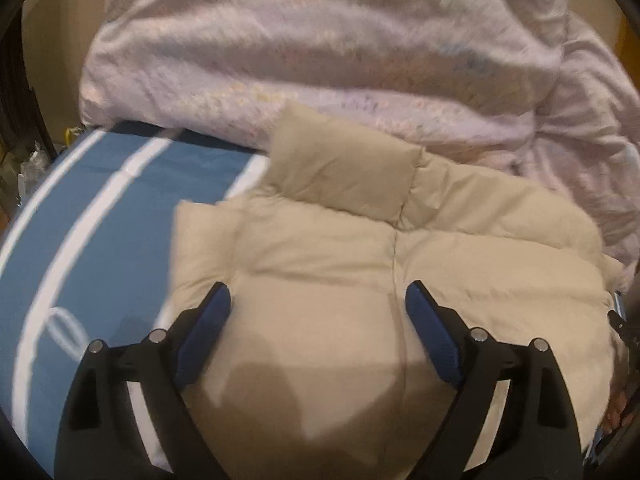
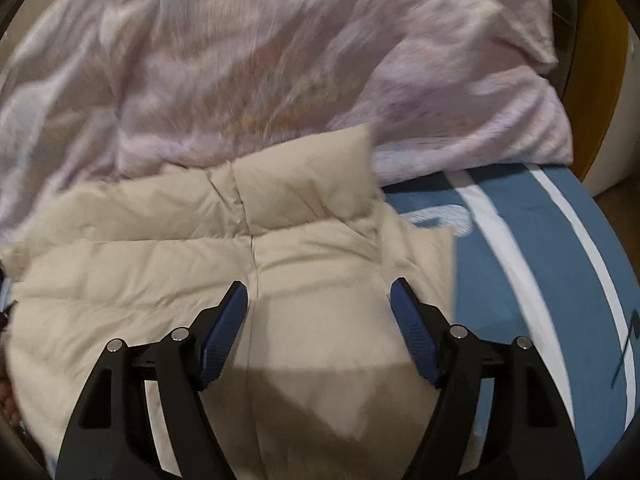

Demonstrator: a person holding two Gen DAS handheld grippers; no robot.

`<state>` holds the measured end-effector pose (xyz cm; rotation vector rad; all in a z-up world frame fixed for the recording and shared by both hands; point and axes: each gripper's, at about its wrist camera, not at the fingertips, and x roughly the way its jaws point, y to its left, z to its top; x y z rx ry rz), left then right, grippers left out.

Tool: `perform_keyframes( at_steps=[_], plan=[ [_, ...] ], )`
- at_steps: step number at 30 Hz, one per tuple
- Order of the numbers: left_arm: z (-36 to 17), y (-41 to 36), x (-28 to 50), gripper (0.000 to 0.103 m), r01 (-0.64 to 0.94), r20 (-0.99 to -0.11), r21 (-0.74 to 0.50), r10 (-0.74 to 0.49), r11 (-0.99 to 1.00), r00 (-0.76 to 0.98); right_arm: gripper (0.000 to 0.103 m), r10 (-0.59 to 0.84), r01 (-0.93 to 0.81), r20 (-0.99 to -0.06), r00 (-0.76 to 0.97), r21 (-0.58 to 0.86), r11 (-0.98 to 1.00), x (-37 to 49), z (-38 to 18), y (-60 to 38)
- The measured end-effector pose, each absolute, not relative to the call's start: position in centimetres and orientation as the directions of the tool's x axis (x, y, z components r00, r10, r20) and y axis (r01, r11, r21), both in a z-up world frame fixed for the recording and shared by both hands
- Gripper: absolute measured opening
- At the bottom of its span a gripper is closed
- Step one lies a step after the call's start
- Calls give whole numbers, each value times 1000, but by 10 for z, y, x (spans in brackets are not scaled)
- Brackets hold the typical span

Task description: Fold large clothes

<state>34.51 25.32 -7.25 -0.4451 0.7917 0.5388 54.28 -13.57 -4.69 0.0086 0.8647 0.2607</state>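
Beige quilted puffer jacket (image 1: 340, 248) lay flat on the blue bedsheet with white stripes (image 1: 100, 216), directly below both tools; collar (image 1: 344, 168) pointed away, towards the crumpled pale pink duvet (image 1: 320, 40), so long axis ran from the tools to the duvet; centre seam sat just inside the right finger in the left view and by the left finger in the right view; left gripper (image 1: 318, 300) and right gripper (image 2: 318, 296) both spread wide, nothing between the pads, hovering over the body panel; neither clearly nearer; likely next grab: side edges or hem.
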Motion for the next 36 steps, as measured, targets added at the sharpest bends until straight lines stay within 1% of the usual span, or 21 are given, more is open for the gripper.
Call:
perform_keyframes(
  at_steps=[2, 3, 8, 11, 14, 15, 17, 19, 20, 23, 25, 26, 28, 29, 30, 31, 32, 33, 34, 35, 36],
  plan=[
    [-64, 251, 323, 89, -605, -755, -177, 287, 777, 590, 82, 262, -203, -758, 597, 174, 964, 531, -43, -157],
    [-63, 251, 315, 89, -607, -756, -180, 285, 774, 589, 84, 273, -194, -764, 585, 195, 962, 528, -44, -165],
    [-72, 247, 279, 89, -631, -791, -210, 249, 746, 558, 85, 364, -134, -790, 493, 344, 929, 507, -62, -208],
    [-84, 248, 263, 89, -644, -811, -257, 202, 720, 549, 85, 424, -117, -785, 453, 419, 901, 497, -72, -221],
    [-93, 241, 253, 89, -644, -818, -315, 145, 697, 557, 84, 448, -114, -782, 433, 445, 888, 490, -79, -222],
    [-96, 241, 252, 89, -645, -818, -327, 135, 691, 560, 81, 456, -115, -780, 430, 453, 884, 488, -81, -224],
    [-101, 240, 250, 84, -644, -815, -360, 108, 675, 569, 78, 460, -122, -775, 434, 455, 882, 485, -81, -224],
    [-104, 242, 248, 80, -644, -811, -389, 87, 659, 579, 73, 474, -130, -775, 418, 466, 875, 485, -81, -223],
    [-104, 242, 247, 80, -646, -808, -394, 90, 653, 583, 68, 490, -132, -771, 408, 481, 867, 485, -81, -221],
    [-105, 243, 245, 80, -651, -801, -413, 87, 637, 593, 65, 500, -135, -765, 406, 491, 861, 481, -80, -222],
    [-105, 245, 242, 77, -654, -793, -430, 85, 622, 603, 63, 506, -138, -760, 407, 496, 857, 478, -80, -226],
    [-105, 245, 240, 75, -654, -789, -441, 83, 615, 609, 59, 513, -139, -757, 404, 504, 853, 478, -81, -225],
    [-107, 247, 237, 60, -639, -771, -485, 54, 597, 635, 52, 537, -135, -747, 392, 531, 837, 478, -84, -226],
    [-109, 248, 236, 57, -627, -758, -520, 25, 580, 652, 45, 551, -131, -740, 386, 547, 827, 478, -86, -226],
    [-110, 249, 235, 51, -625, -753, -534, 16, 569, 658, 39, 561, -129, -734, 383, 559, 819, 477, -86, -227],
    [-111, 249, 233, 44, -619, -745, -552, 2, 558, 667, 37, 571, -127, -725, 384, 571, 811, 476, -86, -228],
    [-112, 249, 232, 42, -614, -738, -567, -8, 549, 674, 33, 578, -127, -718, 388, 580, 805, 475, -86, -228],
    [-112, 249, 231, 36, -613, -735, -573, -9, 545, 679, 29, 583, -131, -711, 393, 585, 801, 473, -84, -228],
    [-111, 249, 229, 30, -608, -727, -582, -11, 540, 686, 27, 584, -134, -707, 399, 585, 800, 471, -82, -228],
    [-109, 250, 227, 28, -602, -721, -591, -16, 537, 693, 24, 586, -139, -702, 406, 586, 798, 468, -79, -227],
    [-108, 250, 226, 23, -598, -716, -598, -20, 534, 698, 22, 587, -143, -698, 409, 587, 797, 466, -77, -227]
  ],
)
